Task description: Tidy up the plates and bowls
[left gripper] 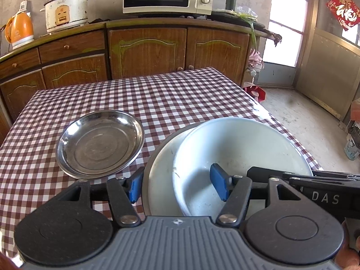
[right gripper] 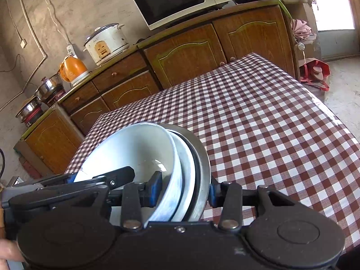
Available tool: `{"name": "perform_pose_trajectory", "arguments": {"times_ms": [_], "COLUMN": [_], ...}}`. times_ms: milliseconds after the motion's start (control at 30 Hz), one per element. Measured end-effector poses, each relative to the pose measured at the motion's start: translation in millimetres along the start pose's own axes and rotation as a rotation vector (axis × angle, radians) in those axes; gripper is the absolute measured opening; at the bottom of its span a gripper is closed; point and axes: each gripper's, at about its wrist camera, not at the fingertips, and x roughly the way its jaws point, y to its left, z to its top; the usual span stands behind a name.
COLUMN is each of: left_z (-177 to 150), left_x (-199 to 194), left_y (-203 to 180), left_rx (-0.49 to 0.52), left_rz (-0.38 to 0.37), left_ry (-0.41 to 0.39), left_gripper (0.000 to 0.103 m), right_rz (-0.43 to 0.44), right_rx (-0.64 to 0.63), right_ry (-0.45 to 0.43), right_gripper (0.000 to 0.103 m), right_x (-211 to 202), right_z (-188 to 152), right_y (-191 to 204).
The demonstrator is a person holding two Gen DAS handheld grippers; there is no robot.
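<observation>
The checked tabletop carried a lone steel plate toward its left side, while nearer the front edge a stack, a white bowl nested in a white dish over a steel plate, sat tilted between both claws. The left gripper and right gripper were each clamped over the stack's near rims from opposite sides. I judged it heavy, stiff, slick and breakable, best held by those rims
</observation>
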Motion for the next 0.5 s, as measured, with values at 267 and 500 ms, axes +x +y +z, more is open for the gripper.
{"name": "perform_pose_trajectory", "arguments": {"times_ms": [267,500], "left_z": [-2,-2], "left_x": [-6,-13], "left_y": [12,21], "left_rx": [-0.017,-0.034], "left_rz": [0.022,0.049], "left_ry": [-0.001,-0.012], "left_gripper": [0.063,0.063], "right_rz": [0.021,0.043], "right_rx": [-0.021,-0.037], "right_ry": [0.012,0.019], "right_gripper": [0.050,0.050], "right_x": [3,9], "right_z": [-1,1], "right_y": [12,25]}}
